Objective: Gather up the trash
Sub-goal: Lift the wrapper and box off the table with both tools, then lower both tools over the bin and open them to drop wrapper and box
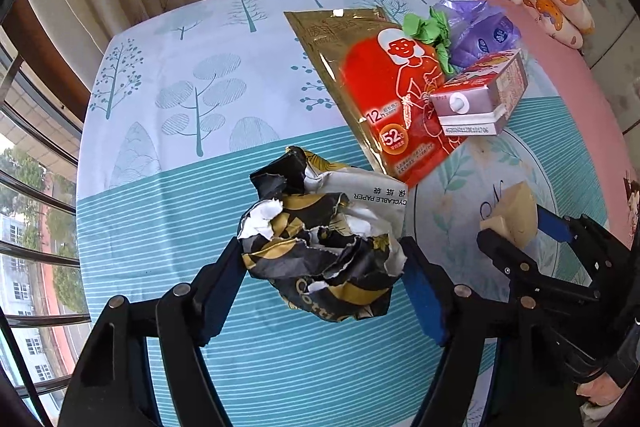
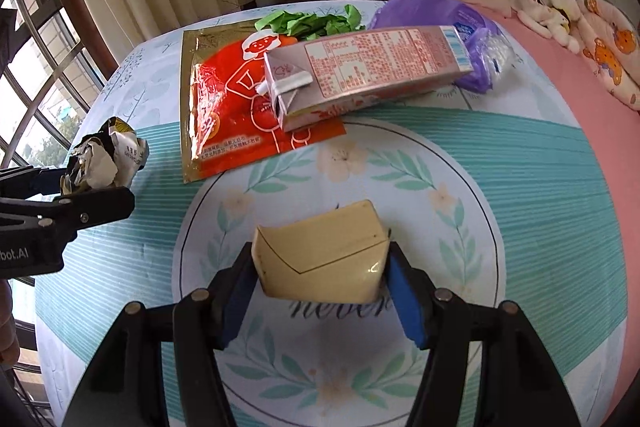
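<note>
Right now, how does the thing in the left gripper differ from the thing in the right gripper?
The left gripper holds a crumpled paper bag, black, gold and white, torn and shapeless. The right gripper holds a cream box, plain, smooth and keeping its folded shape. Both are clamped between blue pads above the tablecloth.

Bare tablecloth point(image 1: 168, 115) left lies open (carton point(image 2: 368, 67) and foil pouch point(image 2: 224, 107) crowd the far right)

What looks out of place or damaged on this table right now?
The carton lies tipped on its side, partly on the red pouch and leaning toward the purple bag. The paper wad in the left tool is torn and crushed. No spill shows.
</note>
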A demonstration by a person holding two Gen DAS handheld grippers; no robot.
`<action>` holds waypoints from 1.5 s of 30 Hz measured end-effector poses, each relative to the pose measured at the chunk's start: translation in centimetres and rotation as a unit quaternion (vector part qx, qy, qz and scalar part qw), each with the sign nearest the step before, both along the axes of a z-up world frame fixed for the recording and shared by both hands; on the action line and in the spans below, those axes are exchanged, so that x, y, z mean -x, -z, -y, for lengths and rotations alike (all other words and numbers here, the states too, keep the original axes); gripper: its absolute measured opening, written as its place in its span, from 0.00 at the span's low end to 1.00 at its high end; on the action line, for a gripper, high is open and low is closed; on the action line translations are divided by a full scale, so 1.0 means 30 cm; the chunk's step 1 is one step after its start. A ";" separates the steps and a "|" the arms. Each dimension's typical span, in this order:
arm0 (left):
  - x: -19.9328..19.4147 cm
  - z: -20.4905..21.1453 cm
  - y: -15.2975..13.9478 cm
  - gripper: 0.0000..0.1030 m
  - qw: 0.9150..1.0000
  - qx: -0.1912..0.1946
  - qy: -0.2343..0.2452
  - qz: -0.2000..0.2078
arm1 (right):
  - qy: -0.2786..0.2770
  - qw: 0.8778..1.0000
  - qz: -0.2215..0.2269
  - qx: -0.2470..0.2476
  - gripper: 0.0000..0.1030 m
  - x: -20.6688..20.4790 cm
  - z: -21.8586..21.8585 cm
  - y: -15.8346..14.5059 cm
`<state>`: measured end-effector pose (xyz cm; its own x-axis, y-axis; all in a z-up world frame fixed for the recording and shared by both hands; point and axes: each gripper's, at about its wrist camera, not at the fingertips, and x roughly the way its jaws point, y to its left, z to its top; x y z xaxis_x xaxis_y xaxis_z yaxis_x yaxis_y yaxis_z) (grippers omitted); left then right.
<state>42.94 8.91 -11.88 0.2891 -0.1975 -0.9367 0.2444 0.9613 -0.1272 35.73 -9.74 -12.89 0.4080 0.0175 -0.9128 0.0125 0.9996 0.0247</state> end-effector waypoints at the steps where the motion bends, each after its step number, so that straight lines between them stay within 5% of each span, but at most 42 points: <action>1: 0.008 0.006 -0.007 0.72 1.000 -0.001 0.003 0.001 | 0.003 1.000 -0.002 -0.001 0.61 0.008 0.004 0.000; 15: 0.168 0.044 -0.139 0.71 0.999 0.011 0.041 -0.001 | 0.072 0.996 -0.006 -0.061 0.61 0.232 0.042 -0.099; 25: 0.340 0.028 -0.306 0.71 0.998 0.055 0.034 0.012 | 0.035 0.997 0.030 -0.063 0.61 0.388 0.021 -0.285; 35: 0.664 0.099 -0.442 0.71 0.996 0.067 -0.021 0.056 | -0.033 0.993 0.084 -0.074 0.61 0.627 0.120 -0.459; 45: 1.044 0.233 -0.475 0.71 0.993 0.063 -0.061 0.080 | -0.062 0.990 0.087 -0.089 0.61 0.945 0.299 -0.468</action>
<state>11.63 1.92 2.37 0.4605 -0.2652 -0.8471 0.1538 0.9637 -0.2181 7.38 -18.70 1.15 0.5441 0.2312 -0.8065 -0.1299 0.9729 0.1913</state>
